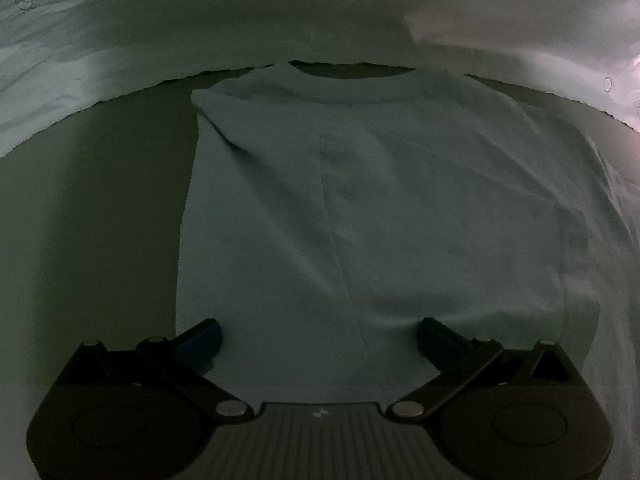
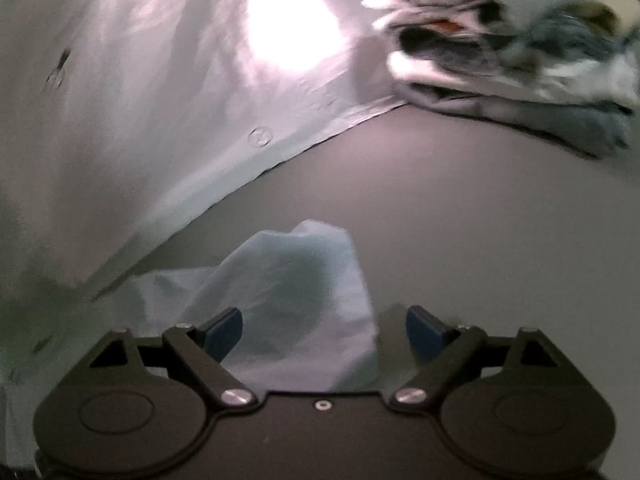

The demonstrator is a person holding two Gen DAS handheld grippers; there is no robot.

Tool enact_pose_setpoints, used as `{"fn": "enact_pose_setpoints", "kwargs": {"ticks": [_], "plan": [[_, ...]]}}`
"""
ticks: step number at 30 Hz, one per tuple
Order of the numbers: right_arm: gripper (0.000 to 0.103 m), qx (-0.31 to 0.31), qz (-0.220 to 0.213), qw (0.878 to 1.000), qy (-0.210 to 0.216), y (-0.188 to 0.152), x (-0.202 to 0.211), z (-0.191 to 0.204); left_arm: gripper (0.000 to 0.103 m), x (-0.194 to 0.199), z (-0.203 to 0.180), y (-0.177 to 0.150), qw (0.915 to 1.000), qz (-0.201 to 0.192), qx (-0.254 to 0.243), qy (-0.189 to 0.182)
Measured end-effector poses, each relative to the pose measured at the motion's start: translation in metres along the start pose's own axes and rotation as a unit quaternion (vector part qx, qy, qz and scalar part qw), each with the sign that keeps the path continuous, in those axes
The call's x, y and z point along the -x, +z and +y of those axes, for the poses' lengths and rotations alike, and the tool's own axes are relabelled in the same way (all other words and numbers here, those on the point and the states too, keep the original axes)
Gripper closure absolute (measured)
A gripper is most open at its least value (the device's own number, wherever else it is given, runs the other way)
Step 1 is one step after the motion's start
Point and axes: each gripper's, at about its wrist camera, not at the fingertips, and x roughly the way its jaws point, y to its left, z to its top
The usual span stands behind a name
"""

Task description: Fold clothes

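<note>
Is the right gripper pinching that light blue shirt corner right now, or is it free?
Apart. In the right wrist view the right gripper stands wide open; its blue pads sit clear of the raised shirt corner lying between them, with bare gaps on both sides.

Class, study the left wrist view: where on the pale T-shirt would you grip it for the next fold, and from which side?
Grip the T-shirt at its right edge, where an unfolded sleeve spreads out; the left side already looks folded straight. Come from the right, probably with the open right gripper.
</note>
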Motion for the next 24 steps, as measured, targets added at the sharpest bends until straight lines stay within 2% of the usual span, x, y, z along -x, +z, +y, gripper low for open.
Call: {"fn": "enact_pose_setpoints", "kwargs": {"ticks": [2, 3, 4, 5, 6, 7, 8, 9, 10, 11, 12, 14, 15, 16, 18, 20, 21, 23, 24], "plan": [[0.015, -0.006, 0.008, 1.000, 0.013, 0.002, -0.003, 0.001, 0.000, -0.002, 0.000, 0.004, 1.0000, 0.009, -0.001, 0.000], [0.023, -0.008, 0.011, 1.000, 0.019, 0.003, -0.004, 0.001, 0.000, -0.004, 0.000, 0.006, 0.9999, 0.014, -0.001, -0.001], [0.037, -0.011, 0.015, 1.000, 0.025, 0.004, -0.005, 0.002, 0.000, -0.005, 0.000, 0.007, 0.9998, 0.018, -0.001, -0.001], [0.044, -0.014, 0.019, 0.999, 0.031, 0.005, -0.006, 0.002, 0.000, -0.005, 0.000, 0.008, 0.9998, 0.020, -0.001, -0.001], [0.056, -0.029, 0.027, 0.998, 0.043, 0.007, -0.008, -0.002, 0.000, -0.005, 0.000, 0.007, 0.9998, 0.021, 0.000, -0.001], [0.072, -0.063, 0.039, 0.995, 0.062, 0.009, -0.009, -0.010, 0.000, -0.005, 0.000, 0.007, 0.9998, 0.021, -0.001, -0.001], [0.082, -0.111, 0.053, 0.988, 0.088, 0.010, -0.012, -0.021, 0.000, -0.005, 0.000, 0.007, 0.9998, 0.021, -0.001, -0.002], [0.090, -0.181, 0.070, 0.973, 0.121, 0.009, -0.017, -0.036, 0.000, -0.005, 0.000, 0.007, 0.9998, 0.020, -0.002, -0.002], [0.092, -0.254, 0.081, 0.951, 0.153, 0.004, -0.022, -0.050, 0.000, -0.005, 0.001, 0.006, 0.9998, 0.020, -0.002, -0.003], [0.092, -0.323, 0.084, 0.924, 0.184, -0.003, -0.026, -0.062, 0.000, -0.005, 0.002, 0.006, 0.9998, 0.021, -0.003, -0.004], [0.093, -0.393, 0.084, 0.889, 0.217, -0.014, -0.030, -0.072, 0.000, -0.005, 0.002, 0.007, 0.9997, 0.023, -0.004, -0.004], [0.095, -0.514, 0.077, 0.807, 0.279, -0.039, -0.035, -0.085, 0.000, -0.005, 0.003, 0.008, 0.9996, 0.028, -0.003, -0.005], [0.095, -0.553, 0.070, 0.774, 0.302, -0.050, -0.036, -0.084, 0.000, -0.005, 0.003, 0.009, 0.9995, 0.031, -0.003, -0.005], [0.095, -0.579, 0.067, 0.747, 0.321, -0.059, -0.037, -0.081, 0.000, -0.005, 0.004, 0.010, 0.9994, 0.033, -0.003, -0.005], [0.095, -0.615, 0.062, 0.704, 0.349, -0.074, -0.037, -0.071, 0.000, -0.005, 0.004, 0.012, 0.9993, 0.037, -0.003, -0.005], [0.095, -0.652, 0.046, 0.656, 0.377, -0.090, -0.038, -0.055, 0.000, -0.005, 0.004, 0.012, 0.9992, 0.038, -0.003, -0.005], [0.095, -0.661, 0.048, 0.640, 0.389, -0.096, -0.038, -0.045, 0.000, -0.005, 0.003, 0.012, 0.9993, 0.038, -0.003, -0.005], [0.095, -0.667, 0.057, 0.621, 0.407, -0.106, -0.037, -0.024, 0.000, -0.005, 0.003, 0.013, 0.9993, 0.037, -0.004, -0.006], [0.095, -0.665, 0.069, 0.619, 0.412, -0.109, -0.037, -0.014, 0.000, -0.006, 0.003, 0.012, 0.9993, 0.037, -0.005, -0.006]]}}
